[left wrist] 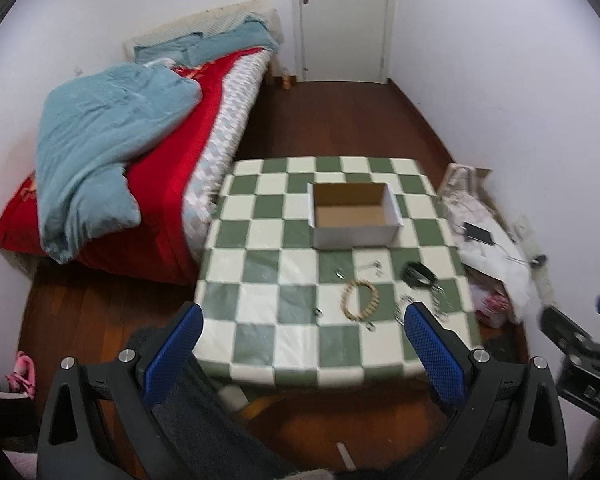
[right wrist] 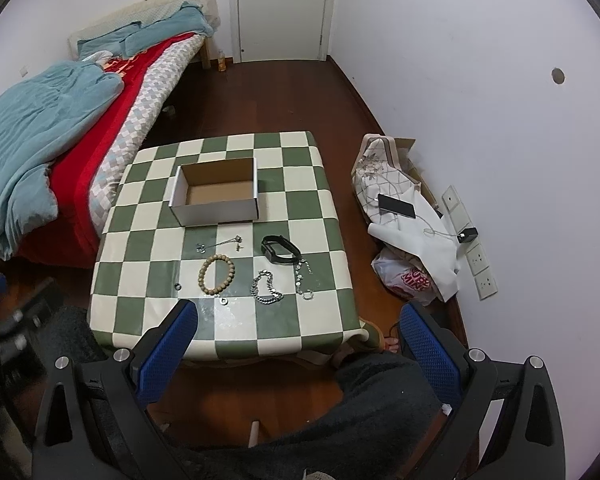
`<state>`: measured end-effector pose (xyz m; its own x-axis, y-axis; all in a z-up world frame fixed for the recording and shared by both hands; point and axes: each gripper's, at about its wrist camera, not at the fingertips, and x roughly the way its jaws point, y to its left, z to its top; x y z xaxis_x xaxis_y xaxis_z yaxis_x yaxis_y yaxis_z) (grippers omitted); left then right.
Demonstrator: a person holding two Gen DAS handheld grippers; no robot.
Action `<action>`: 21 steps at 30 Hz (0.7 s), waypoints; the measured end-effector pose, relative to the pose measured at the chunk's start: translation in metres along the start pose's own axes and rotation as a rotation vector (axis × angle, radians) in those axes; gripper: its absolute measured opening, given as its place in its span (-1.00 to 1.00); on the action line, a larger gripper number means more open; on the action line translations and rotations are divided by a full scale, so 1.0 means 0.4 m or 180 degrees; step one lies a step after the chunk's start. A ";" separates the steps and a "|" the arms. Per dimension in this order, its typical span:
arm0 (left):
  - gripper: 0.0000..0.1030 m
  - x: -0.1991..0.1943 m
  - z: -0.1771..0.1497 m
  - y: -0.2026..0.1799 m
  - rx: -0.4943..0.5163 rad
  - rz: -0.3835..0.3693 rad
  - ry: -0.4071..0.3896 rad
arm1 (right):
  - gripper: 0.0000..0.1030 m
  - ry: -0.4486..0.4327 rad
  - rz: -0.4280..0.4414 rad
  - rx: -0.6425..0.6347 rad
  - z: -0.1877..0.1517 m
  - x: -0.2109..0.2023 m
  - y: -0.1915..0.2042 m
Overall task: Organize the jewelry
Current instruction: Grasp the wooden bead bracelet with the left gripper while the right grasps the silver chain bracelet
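Your left gripper (left wrist: 302,354) and right gripper (right wrist: 298,346) are both spread wide, holding nothing, above the table's (right wrist: 236,338) near edge. Only the right view resolves the chain (right wrist: 267,289). The beads (right wrist: 216,274) lie mid-table, the band (right wrist: 281,255) lies with its long axis left-right. The box (right wrist: 216,210) opens upward toward the far edge.

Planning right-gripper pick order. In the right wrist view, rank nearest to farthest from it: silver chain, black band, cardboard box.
1. silver chain: near table edge, just ahead of the open right gripper.
2. black band: mid-table, beyond the chain.
3. cardboard box: farthest, toward the far side, slightly left.
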<state>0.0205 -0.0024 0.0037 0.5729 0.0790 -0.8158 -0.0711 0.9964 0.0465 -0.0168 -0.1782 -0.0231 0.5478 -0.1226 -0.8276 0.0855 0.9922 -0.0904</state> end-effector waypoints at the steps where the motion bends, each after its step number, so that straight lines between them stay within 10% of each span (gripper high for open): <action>1: 1.00 0.019 0.011 0.002 -0.0020 0.0059 -0.0005 | 0.99 0.0013 -0.0027 0.0021 0.005 0.016 -0.005; 14: 1.00 0.444 0.000 -0.033 0.0107 0.0495 0.0670 | 0.98 0.0618 -0.0036 0.0364 0.044 0.424 -0.106; 21: 0.98 0.657 -0.041 -0.097 0.0393 0.0557 0.1194 | 0.61 0.1120 0.0051 0.0462 -0.014 0.682 -0.114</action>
<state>0.1605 -0.0207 -0.2221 0.2229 0.2530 -0.9415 -0.0296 0.9671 0.2529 0.1240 -0.2569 -0.2477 0.2330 -0.0672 -0.9702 0.2100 0.9775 -0.0173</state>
